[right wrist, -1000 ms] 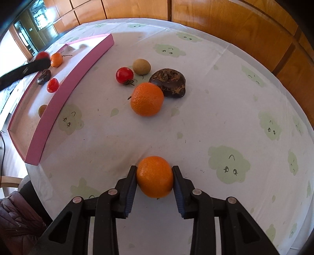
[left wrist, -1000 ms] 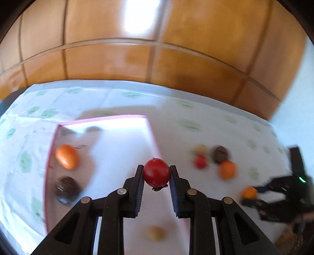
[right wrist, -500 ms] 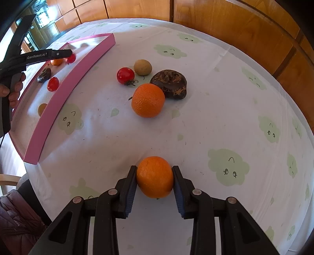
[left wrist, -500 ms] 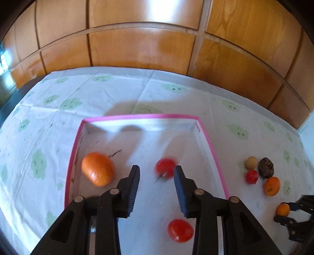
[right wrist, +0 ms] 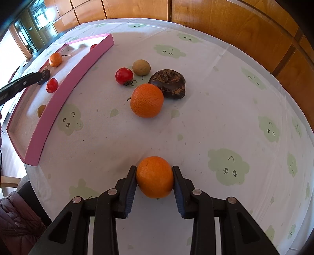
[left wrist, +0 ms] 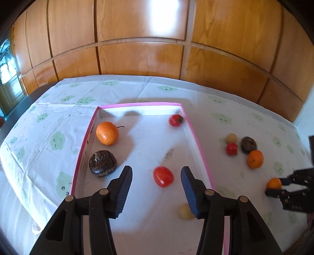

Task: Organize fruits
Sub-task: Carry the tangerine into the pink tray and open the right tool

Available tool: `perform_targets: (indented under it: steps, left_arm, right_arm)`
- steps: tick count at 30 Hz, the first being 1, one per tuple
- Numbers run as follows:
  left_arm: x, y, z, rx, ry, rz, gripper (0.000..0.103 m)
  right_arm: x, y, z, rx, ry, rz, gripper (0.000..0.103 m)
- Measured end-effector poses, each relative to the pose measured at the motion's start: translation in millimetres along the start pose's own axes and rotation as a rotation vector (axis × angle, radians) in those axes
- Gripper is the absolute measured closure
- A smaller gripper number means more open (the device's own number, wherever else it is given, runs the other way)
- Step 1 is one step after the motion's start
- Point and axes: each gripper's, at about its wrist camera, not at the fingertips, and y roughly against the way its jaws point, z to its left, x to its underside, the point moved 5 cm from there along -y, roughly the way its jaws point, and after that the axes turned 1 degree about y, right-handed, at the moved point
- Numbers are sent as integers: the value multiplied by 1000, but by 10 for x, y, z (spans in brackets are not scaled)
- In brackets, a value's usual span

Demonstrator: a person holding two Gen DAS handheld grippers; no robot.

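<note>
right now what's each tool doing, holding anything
Left tool: jaws opening, gripping nothing; a red tomato lies loose in the pink tray beyond them.
Right tool: closed on an orange.

From my seat I see a wall of glossy wood panels filling the top of the left wrist view, with a bright glare patch near upper centre. A white tablecloth printed with pale green cloud faces covers the table. At the upper left of the right wrist view stands a glass-fronted cabinet; at the lower left, a wooden chair and a dark padded garment.
</note>
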Motion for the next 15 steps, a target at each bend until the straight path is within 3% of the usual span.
perform_targets:
  steps: [15]
  left_arm:
    - [132,248,-170,30,-35,-15,49]
  right_arm:
    - [-5,11,-27,4,-11,-2,67]
